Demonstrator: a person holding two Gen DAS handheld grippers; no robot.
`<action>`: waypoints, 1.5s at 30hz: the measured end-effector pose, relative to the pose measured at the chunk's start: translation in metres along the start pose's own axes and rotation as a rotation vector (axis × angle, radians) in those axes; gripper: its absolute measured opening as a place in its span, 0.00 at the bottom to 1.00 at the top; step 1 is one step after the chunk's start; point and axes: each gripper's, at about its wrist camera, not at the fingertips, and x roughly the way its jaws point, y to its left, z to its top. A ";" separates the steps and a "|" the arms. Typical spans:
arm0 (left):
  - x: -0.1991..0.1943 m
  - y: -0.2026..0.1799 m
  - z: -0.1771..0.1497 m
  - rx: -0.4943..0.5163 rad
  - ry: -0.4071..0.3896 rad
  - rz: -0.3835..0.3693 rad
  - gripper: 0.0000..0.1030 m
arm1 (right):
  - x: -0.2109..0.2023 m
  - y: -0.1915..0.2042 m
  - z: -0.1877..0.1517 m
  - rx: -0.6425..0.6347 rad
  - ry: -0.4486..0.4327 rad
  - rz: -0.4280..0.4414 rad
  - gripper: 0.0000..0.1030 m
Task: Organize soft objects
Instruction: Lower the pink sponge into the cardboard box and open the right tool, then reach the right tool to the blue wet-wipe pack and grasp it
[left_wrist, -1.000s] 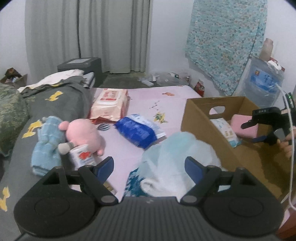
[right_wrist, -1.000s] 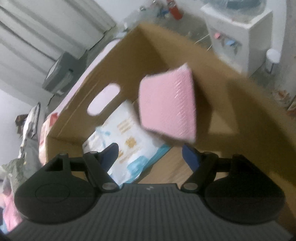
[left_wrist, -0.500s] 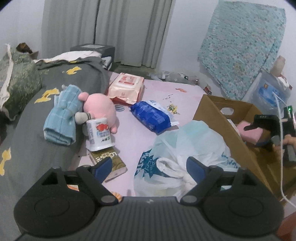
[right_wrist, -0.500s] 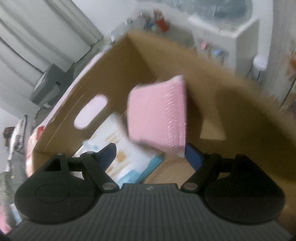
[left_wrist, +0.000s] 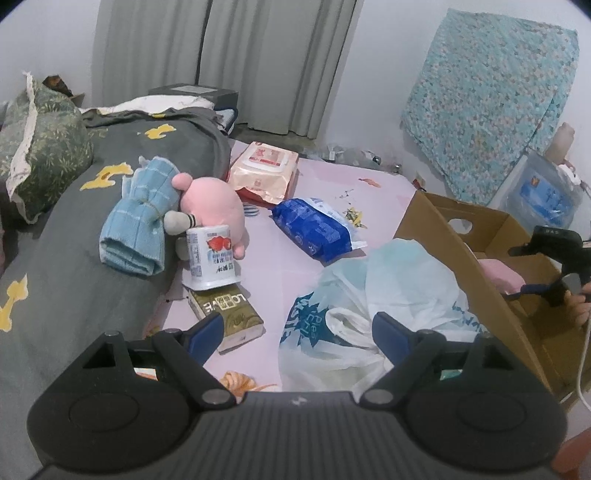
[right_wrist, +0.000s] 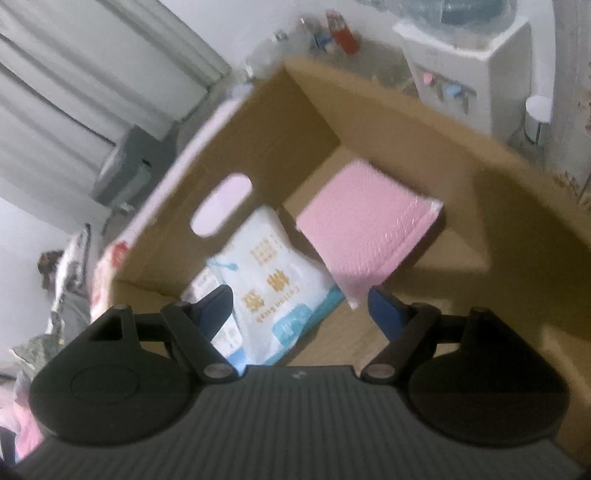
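- Pink pack (right_wrist: 364, 236) lies in the box (right_wrist: 413, 122), beside the swab packet (right_wrist: 273, 284).
- Right gripper (right_wrist: 300, 301) spread, empty above it.
- Left gripper (left_wrist: 297, 330) spread over the plastic bag (left_wrist: 373, 295); pinch gathered folds, not loose film.

A: How many things lie in the cardboard box (right_wrist: 424, 122)?

B: Two that I can count: one pink packet (right_wrist: 364, 229) right of centre, and one white cotton-swab pack (right_wrist: 275, 284) at centre. Something white shows under that pack, too hidden to name.

A: And on the bed?

B: One pink plush toy (left_wrist: 214, 203), one folded blue towel (left_wrist: 138, 218), one white roll with a red print (left_wrist: 211, 256), one olive tissue pack (left_wrist: 231, 314), one blue packet (left_wrist: 312, 229), one large wipes pack (left_wrist: 264, 171) at upper centre, and one white plastic bag (left_wrist: 373, 306) at lower centre.

A: Pillows?

B: One green pillow (left_wrist: 40, 147) at the left edge.
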 end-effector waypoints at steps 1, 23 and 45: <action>0.001 0.000 0.000 -0.007 0.004 -0.002 0.86 | -0.001 0.000 0.002 -0.008 -0.016 0.003 0.78; 0.004 -0.002 0.001 -0.028 -0.035 -0.044 0.91 | 0.035 -0.029 0.009 0.140 0.032 0.006 0.78; 0.131 -0.037 0.105 -0.075 0.108 -0.035 0.93 | 0.051 0.233 -0.049 -0.496 0.316 0.402 0.80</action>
